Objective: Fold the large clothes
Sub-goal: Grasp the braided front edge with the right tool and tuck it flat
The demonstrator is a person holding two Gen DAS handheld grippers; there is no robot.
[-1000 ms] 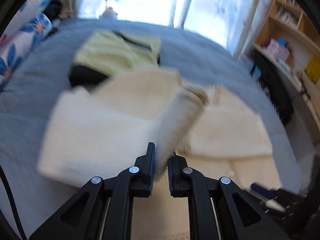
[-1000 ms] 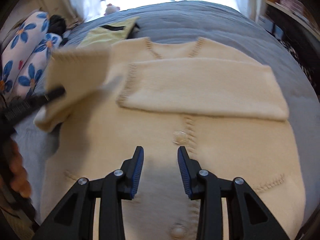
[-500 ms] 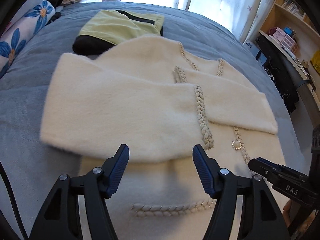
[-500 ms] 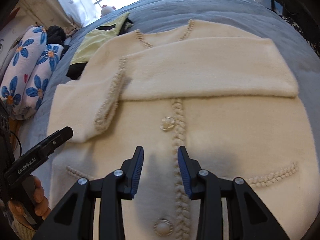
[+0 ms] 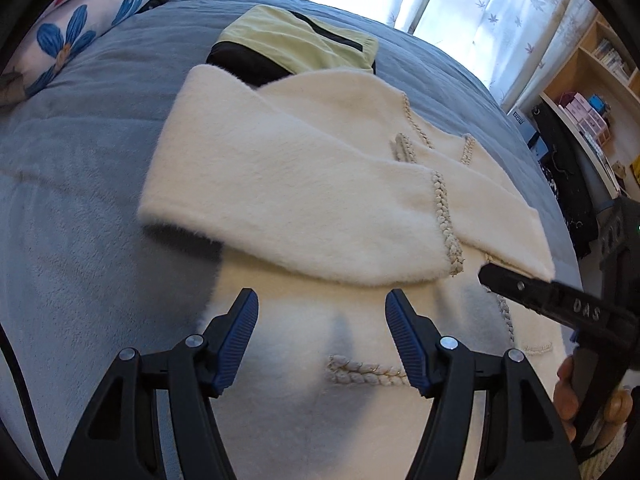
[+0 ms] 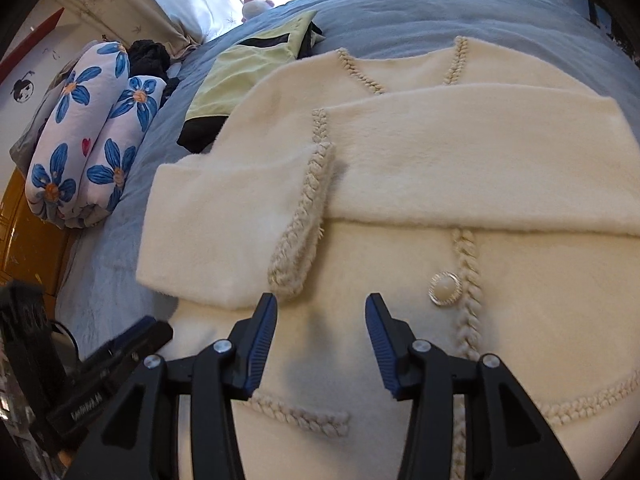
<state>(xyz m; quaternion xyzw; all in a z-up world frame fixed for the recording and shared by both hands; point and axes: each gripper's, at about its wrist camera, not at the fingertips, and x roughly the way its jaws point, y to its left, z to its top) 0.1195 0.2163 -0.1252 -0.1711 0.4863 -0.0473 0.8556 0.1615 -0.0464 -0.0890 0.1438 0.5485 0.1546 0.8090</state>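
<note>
lying flat, cardigan neckline points toward the window.

left gripper: black arms, blue ribbed pads, silver screws
right gripper: same build (white lettering on its side)
cable: black, thin

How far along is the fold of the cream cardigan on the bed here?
Done: both sleeves lie folded across the chest of the cream cardigan. In hand: nothing; the left hand-held gripper and right hand-held gripper hang open over the lower body, the right's jaws having just widened. Left: folding the hem upward.
</note>
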